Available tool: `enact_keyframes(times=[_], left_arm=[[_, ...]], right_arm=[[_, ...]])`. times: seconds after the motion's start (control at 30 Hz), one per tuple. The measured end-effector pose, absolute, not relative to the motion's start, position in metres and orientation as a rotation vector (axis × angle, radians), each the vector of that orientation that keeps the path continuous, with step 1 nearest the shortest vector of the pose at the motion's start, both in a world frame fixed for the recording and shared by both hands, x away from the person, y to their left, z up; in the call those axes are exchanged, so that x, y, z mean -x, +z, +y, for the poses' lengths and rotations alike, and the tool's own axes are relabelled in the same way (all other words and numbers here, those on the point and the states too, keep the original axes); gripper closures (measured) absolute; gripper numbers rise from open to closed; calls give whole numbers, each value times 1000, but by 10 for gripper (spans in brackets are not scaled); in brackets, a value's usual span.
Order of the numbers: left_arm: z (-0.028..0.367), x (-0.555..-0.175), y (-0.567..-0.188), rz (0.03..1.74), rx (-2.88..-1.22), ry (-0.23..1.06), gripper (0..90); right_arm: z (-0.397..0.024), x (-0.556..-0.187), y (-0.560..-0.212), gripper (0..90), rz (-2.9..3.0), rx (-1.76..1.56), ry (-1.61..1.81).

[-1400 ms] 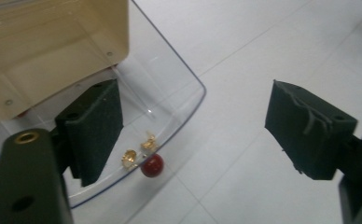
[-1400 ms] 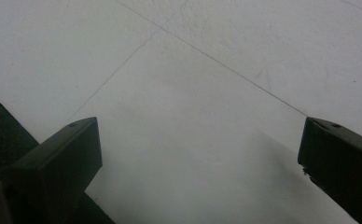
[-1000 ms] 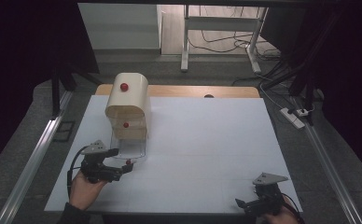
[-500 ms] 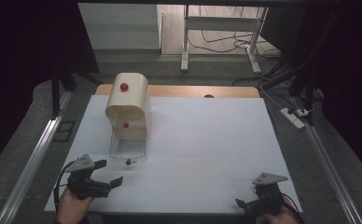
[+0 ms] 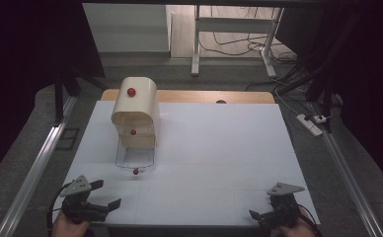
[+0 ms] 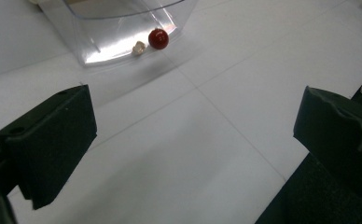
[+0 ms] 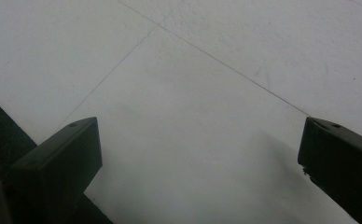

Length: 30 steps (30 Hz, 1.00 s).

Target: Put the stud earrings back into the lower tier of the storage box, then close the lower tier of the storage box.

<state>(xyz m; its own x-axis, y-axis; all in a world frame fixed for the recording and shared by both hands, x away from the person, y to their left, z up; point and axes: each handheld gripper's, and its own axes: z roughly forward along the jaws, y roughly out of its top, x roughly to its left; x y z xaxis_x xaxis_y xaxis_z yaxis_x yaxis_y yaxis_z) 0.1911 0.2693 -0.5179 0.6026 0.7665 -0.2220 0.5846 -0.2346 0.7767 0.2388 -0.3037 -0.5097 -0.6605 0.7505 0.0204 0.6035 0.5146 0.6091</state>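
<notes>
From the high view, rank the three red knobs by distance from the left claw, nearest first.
1. Knob on the clear drawer front, pulled out toward the left claw.
2. Knob on the middle drawer, farther back.
3. Knob on the cabinet's rounded top, farthest.

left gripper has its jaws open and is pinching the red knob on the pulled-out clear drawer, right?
Not quite. The left gripper does have its jaws open, but it grips nothing: it sits near the table's front edge, apart from the red knob on the clear drawer. The high view shows the gap.

The clear drawer (image 6: 123, 28) is cut off by the left gripper view's top edge; the pale bit (image 6: 138, 47) beside its red knob (image 6: 158, 38) is too small to identify.
</notes>
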Motion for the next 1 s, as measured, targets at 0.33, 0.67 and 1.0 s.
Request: enact_keyframes(times=[0.33,0.67,1.0], left_arm=[[272,-189,-524,1080,-1948,215,0],[271,-191,-524,1090,-1967,200,0],[268,-194,-523,1104,-1985,177,0]], right_arm=[[-304,-239,-509,0,2511,-1144,864],[-303,-239,-510,0,2515,-1143,862],[-303,-239,-510,0,2516,-1142,860]])
